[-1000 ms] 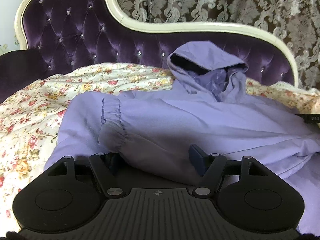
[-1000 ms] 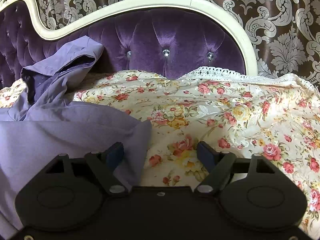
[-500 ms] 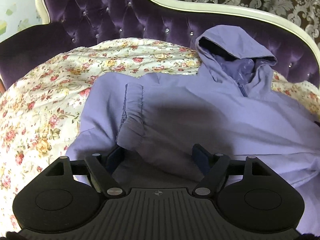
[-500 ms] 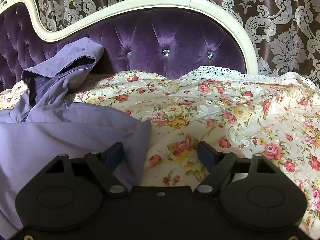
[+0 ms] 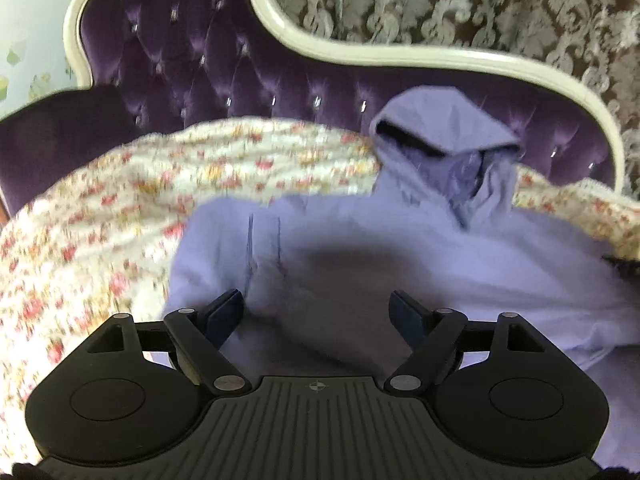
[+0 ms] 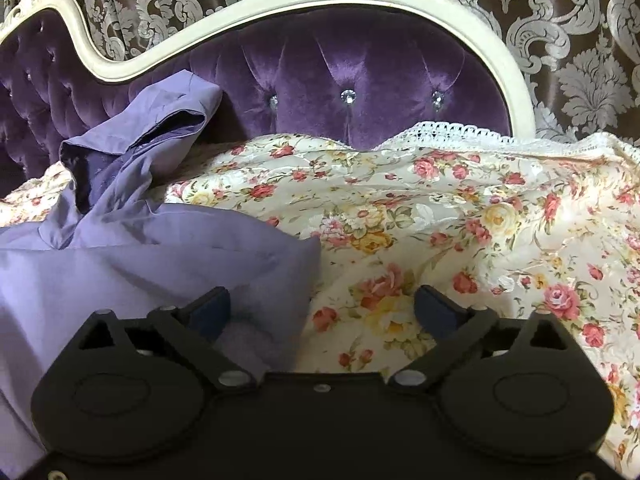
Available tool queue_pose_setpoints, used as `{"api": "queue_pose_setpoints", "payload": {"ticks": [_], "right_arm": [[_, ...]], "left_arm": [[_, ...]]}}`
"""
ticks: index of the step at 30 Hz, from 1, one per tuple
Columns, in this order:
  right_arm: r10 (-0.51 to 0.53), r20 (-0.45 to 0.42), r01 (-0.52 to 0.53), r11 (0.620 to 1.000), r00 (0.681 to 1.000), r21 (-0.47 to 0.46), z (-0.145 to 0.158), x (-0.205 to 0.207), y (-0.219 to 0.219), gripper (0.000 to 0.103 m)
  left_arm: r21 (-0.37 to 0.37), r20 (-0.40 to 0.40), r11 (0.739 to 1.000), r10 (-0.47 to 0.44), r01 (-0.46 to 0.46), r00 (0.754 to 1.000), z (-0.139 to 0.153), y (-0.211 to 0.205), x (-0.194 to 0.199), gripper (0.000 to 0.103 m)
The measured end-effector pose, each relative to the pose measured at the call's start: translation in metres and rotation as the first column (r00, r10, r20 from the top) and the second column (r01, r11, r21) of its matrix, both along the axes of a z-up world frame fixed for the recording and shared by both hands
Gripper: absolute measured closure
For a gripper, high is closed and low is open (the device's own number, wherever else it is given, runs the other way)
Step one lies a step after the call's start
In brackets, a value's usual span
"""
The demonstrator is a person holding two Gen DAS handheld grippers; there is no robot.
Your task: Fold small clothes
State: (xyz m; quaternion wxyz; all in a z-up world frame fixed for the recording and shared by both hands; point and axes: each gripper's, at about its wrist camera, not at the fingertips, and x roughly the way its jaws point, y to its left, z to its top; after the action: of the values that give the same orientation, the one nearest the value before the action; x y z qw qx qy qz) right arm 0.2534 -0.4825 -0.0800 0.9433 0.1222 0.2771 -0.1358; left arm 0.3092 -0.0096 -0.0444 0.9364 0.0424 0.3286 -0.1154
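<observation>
We hold our left gripper and right gripper with jaws apart, gripping nothing, above the lilac hooded jacket on the floral-print quilted cover.

Left wrist view is motion-blurred: we can't resolve the floral bedspread print or the hoodie sleeve cuff seams. Hoodie runs off the right edge there and off the left edge in the right wrist view. Dark object at right edge: unidentifiable.
</observation>
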Motion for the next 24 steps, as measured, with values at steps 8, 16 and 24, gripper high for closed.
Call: {"api": "queue_pose_setpoints", "payload": {"ticks": [8, 16, 24], "right_arm": [[0.007, 0.056, -0.015, 0.99, 0.998, 0.14, 0.043, -0.014, -0.008, 0.004], [0.099, 0.163, -0.1, 0.995, 0.982, -0.003, 0.124, -0.018, 0.02, 0.001], [0.124, 0.241, -0.077, 0.978, 0.963, -0.195, 0.184, -0.008, 0.057, 0.001]], "left_arm": [[-0.026, 0.058, 0.998, -0.059, 0.06, 0.997, 0.045, -0.009, 0.003, 0.023], [-0.056, 0.088, 0.996, -0.059, 0.064, 0.994, 0.076, -0.017, 0.015, 0.023], [0.013, 0.215, 0.998, -0.06, 0.058, 0.975, 0.109, -0.034, 0.02, 0.023]]}}
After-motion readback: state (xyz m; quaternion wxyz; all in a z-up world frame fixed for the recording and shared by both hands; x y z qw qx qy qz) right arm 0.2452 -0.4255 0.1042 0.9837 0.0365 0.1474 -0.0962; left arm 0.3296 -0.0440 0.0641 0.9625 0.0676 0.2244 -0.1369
